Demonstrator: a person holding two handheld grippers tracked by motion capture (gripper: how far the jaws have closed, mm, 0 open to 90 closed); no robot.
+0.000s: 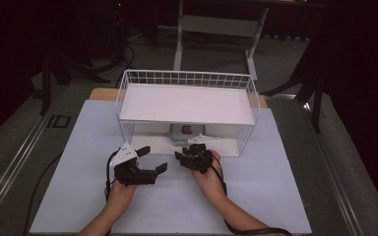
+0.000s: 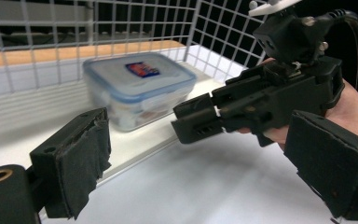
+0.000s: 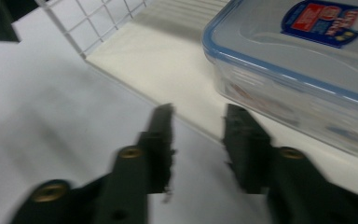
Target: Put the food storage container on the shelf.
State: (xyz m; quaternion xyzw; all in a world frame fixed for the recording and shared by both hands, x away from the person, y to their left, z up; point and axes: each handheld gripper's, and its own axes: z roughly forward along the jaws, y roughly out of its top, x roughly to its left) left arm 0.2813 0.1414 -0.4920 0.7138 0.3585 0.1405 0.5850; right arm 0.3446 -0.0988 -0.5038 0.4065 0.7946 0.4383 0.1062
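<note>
A clear plastic container [image 1: 187,133] with a blue-rimmed snap lid is shown on the lower shelf of a white wire rack [image 1: 187,78], beneath the rack's solid upper shelf, the whole standing on a pale mat over the bench [image 1: 69,196]. In the left gripper view the container [image 2: 137,88] lies flat and closed, set a little back from the shelf's front edge. The right gripper [image 1: 193,156] is held just before the shelf opening, its jaws parted by a narrow gap and grasping nothing; in the right gripper view the container [image 3: 303,70] lies close ahead, to the right of the jaw line. The left gripper [image 1: 147,160] is held to the left, near the shelf front, its jaws spread wide and empty.

The step in hand is judged to be a reach for the container. It would be done well if the right jaws were widened first, re-aimed toward the container, kept low under the upper shelf, and closed across the container's walls rather than on the lid latches.
</note>
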